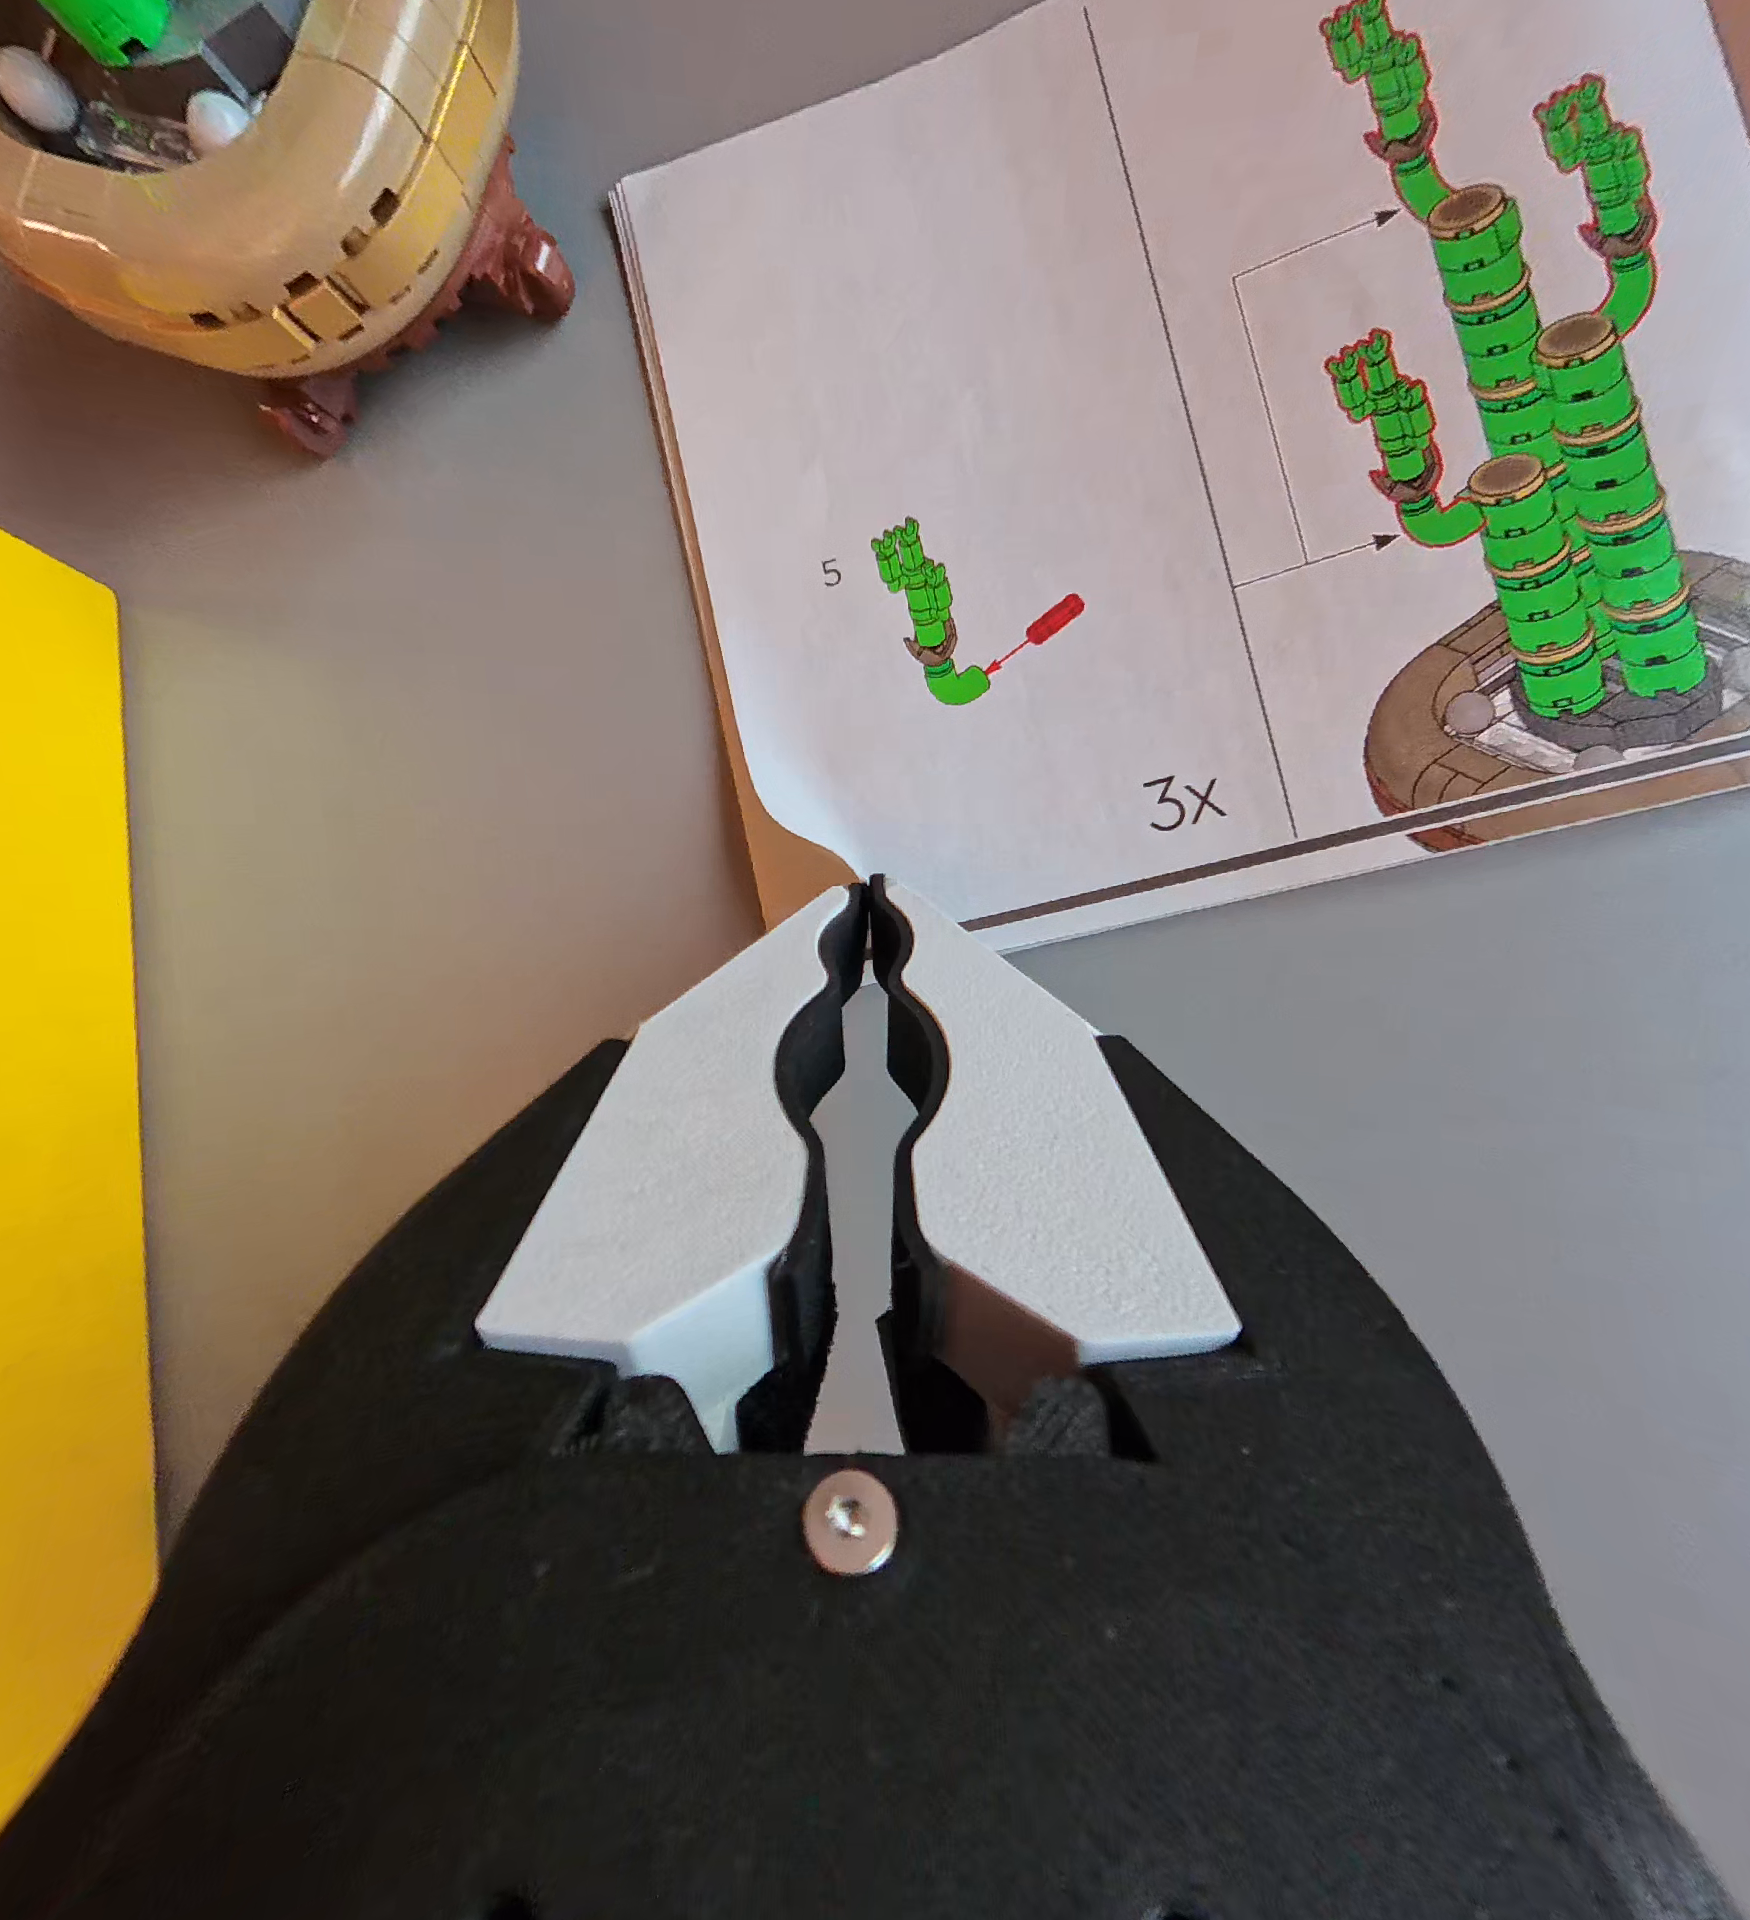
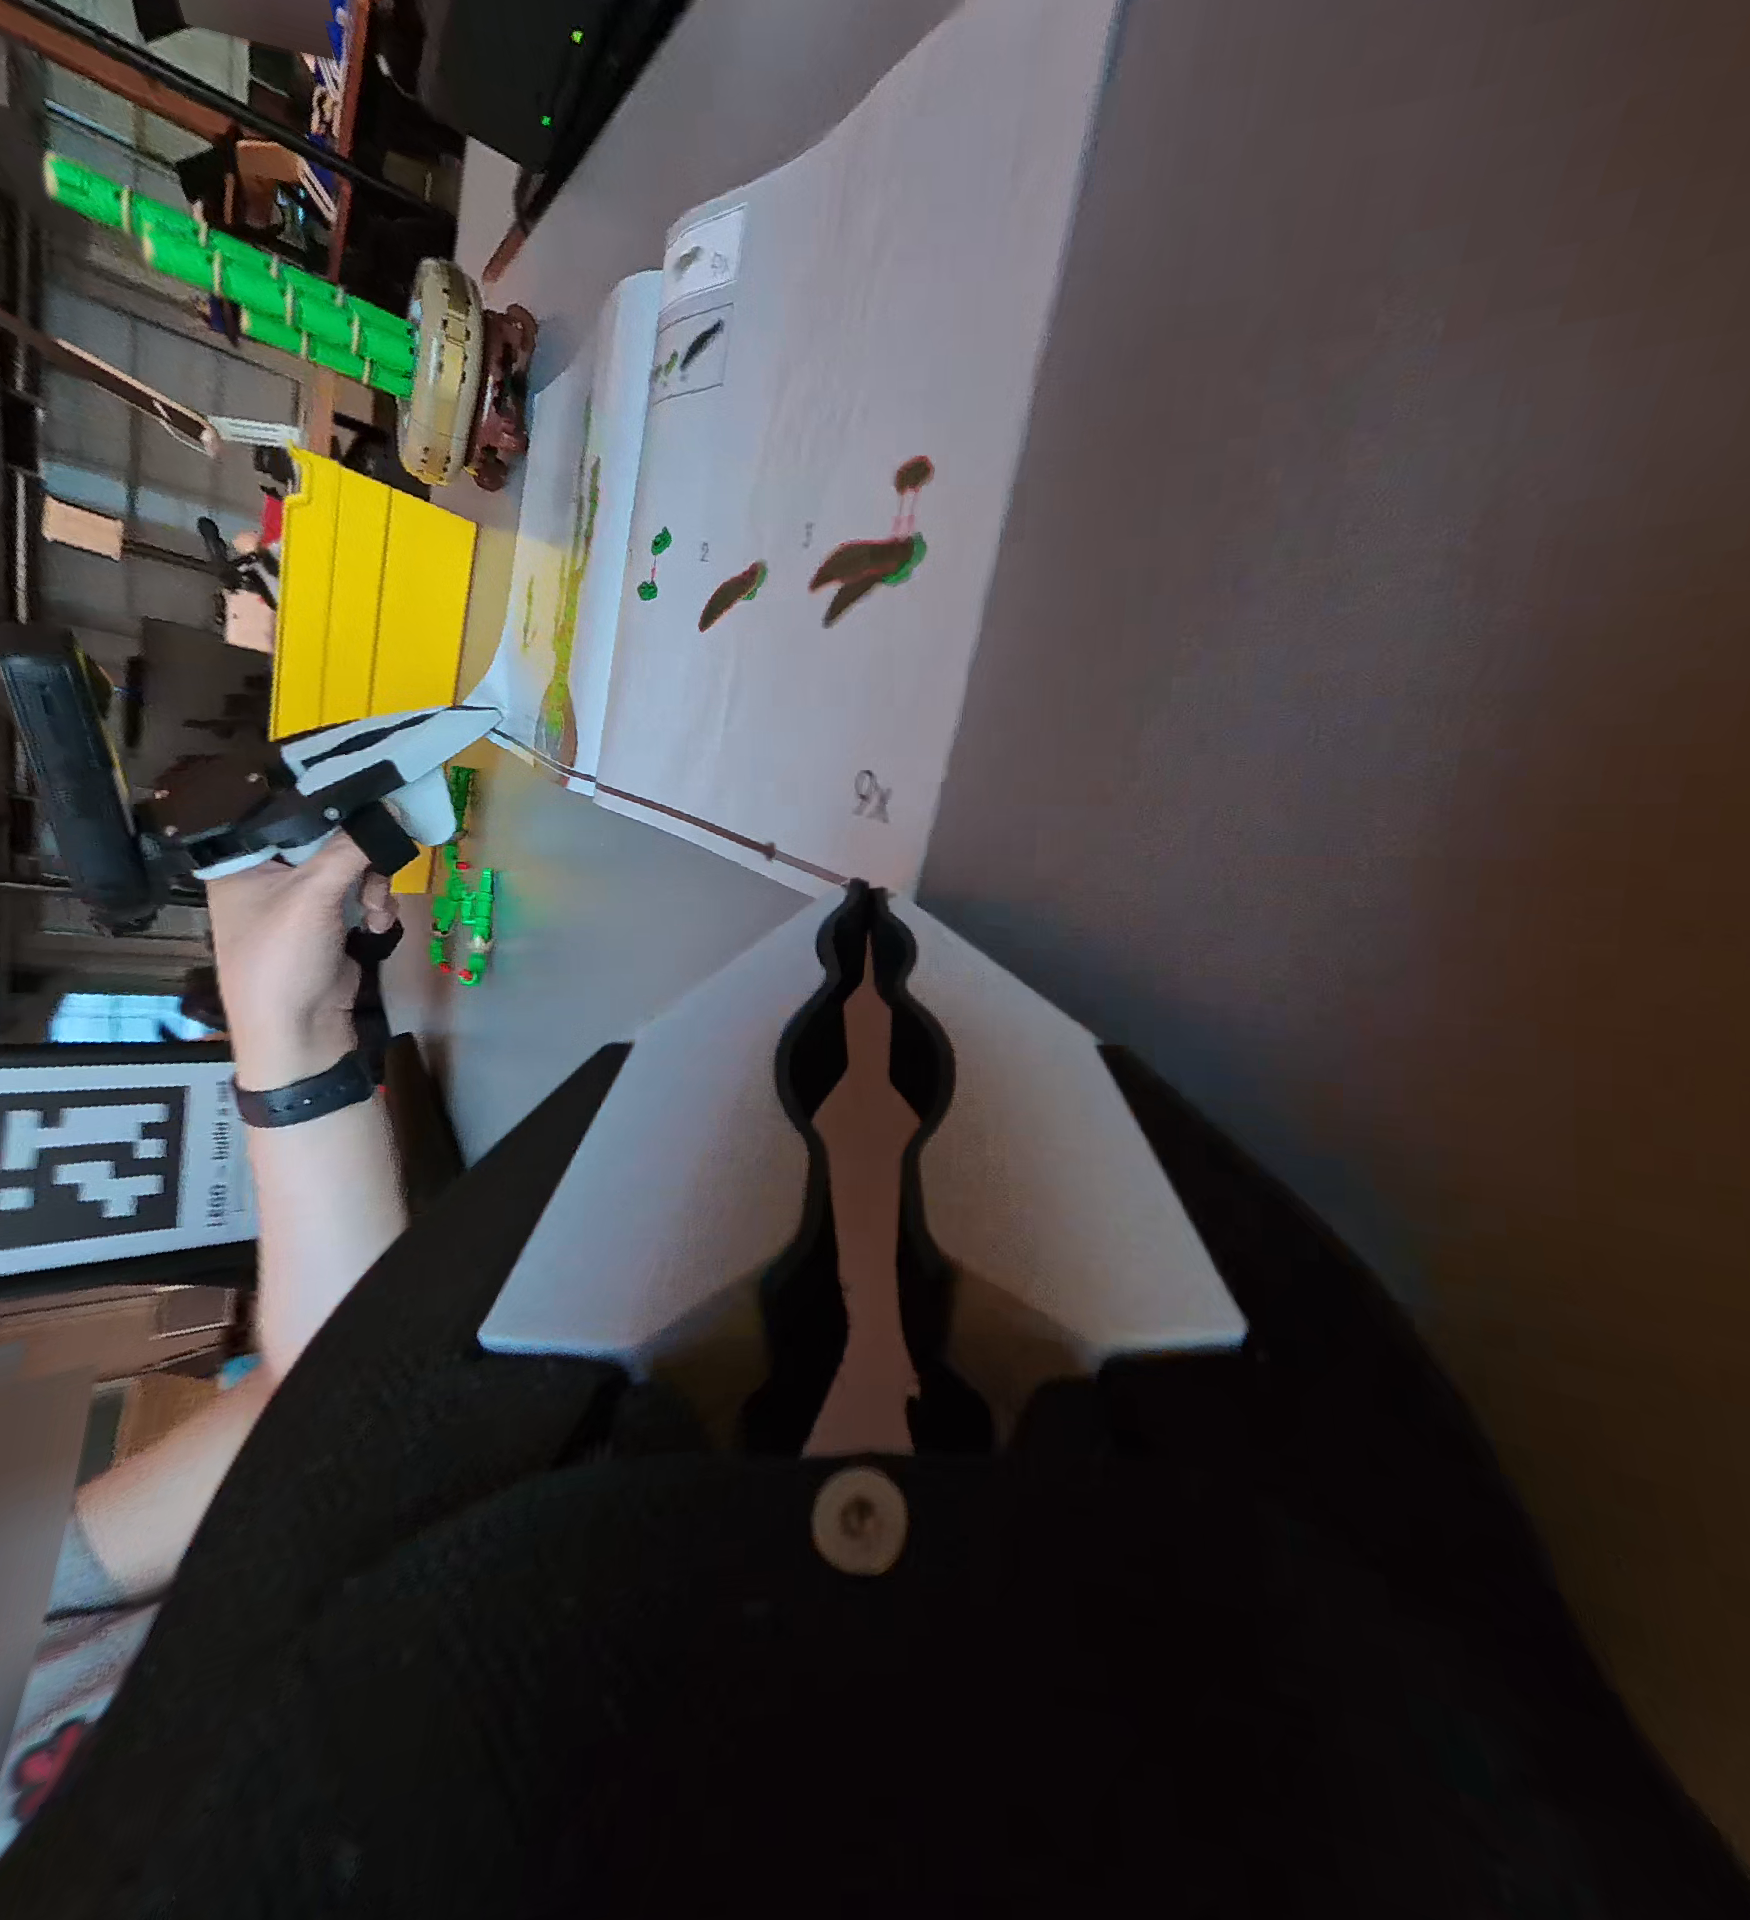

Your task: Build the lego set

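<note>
**A:** Page-turn time. My left gripper (image 1: 872, 883) is pinched on the near corner of the white paper instruction booklet (image 1: 954, 436), right gripper (image 2: 858, 889) clamped on the lifted page's (image 2: 829, 499) edge. Tips?

**B:** Where's the build?

**A:** The tan round brick pot with green stalks (image 2: 440, 384) sits on the grey table (image 1: 414, 665) beyond the booklet; loose green pieces (image 2: 460, 914) near my left hand (image 2: 279, 935).

**B:** I'd pin the corner down and swing the page slowly so it won't tear.

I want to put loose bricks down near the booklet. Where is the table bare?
Bare grey table lies between the yellow tray, the tan pot and the booklet, and again below the booklet's bottom edge. The booklet's lower-left corner is crowded: the left tool pinches it.
</note>
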`<state>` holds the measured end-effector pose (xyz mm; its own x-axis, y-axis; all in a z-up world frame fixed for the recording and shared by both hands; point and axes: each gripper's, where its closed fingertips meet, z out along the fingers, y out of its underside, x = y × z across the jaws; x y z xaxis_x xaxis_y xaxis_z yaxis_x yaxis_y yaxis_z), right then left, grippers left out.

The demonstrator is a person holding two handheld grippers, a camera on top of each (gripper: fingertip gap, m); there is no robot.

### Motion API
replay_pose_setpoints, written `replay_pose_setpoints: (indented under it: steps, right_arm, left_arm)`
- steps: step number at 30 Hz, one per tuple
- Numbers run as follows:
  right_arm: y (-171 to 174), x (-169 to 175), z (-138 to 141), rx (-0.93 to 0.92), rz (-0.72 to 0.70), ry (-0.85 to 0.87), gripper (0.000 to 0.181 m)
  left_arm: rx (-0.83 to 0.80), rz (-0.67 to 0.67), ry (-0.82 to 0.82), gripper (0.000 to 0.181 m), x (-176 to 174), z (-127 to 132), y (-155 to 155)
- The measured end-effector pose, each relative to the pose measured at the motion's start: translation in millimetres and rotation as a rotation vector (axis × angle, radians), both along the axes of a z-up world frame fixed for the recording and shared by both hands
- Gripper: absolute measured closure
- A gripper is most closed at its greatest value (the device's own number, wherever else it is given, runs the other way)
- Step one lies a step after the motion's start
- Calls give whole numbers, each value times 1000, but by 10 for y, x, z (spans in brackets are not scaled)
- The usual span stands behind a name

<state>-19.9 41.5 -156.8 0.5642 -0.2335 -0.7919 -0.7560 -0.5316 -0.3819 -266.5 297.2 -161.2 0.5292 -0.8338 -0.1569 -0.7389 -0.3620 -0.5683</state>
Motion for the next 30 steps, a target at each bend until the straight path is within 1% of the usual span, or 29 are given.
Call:
replay_pose_setpoints:
  steps: [2,4,6,8,10,12,13,14,15,16,17,20,24,27,29,30]
  right_arm:
    - [103,-58,155,61,7,-58,181]
    - [230,-208,327,135,47,-118,181]
    - [359,-463,475,206,131,-193,181]
    - [504,-783,623,305,239,-319,180]
    - [654,-1093,672,365,340,-507,181]
    - [811,-1376,611,399,455,-747,181]
    - [898,-1458,549,388,488,-878,181]
    - [992,-1485,482,364,503,-1014,181]
    - [1096,-1456,429,325,487,-1135,181]
    - [1192,-1421,383,284,464,-1208,181]
    - [1272,-1423,339,254,453,-1221,181]
    - [1458,-1395,259,181,396,-1148,181]
    - [1550,-1183,205,81,307,-1124,181]
    - [1576,-1201,125,66,333,-1069,181]
    - [1573,-1212,33,33,373,-1070,181]
    - [1565,-1198,-9,10,388,-1089,181]
  left_arm:
    - [-18,11,-10,181,-10,-2,2]
    - [-19,41,-30,172,-27,26,35]
    - [-21,66,-68,163,-39,94,66]
    - [-31,85,-115,156,-48,159,95]
    - [-53,111,-131,149,-103,177,135]
    - [-72,140,-142,148,-174,179,188]
    - [-78,153,-153,149,-200,184,218]
    - [-87,163,-169,150,-214,187,245]
    - [-104,169,-187,152,-213,180,261]
    - [-126,168,-202,153,-198,162,263]
    - [-147,166,-207,154,-183,129,267]
    - [-176,163,-189,156,-160,1,315]
    - [-188,158,-239,162,-70,-11,386]
    - [-224,133,-267,168,-6,-10,350]
    - [-265,112,-299,174,62,-12,303]
    - [-275,112,-314,174,86,-10,299]
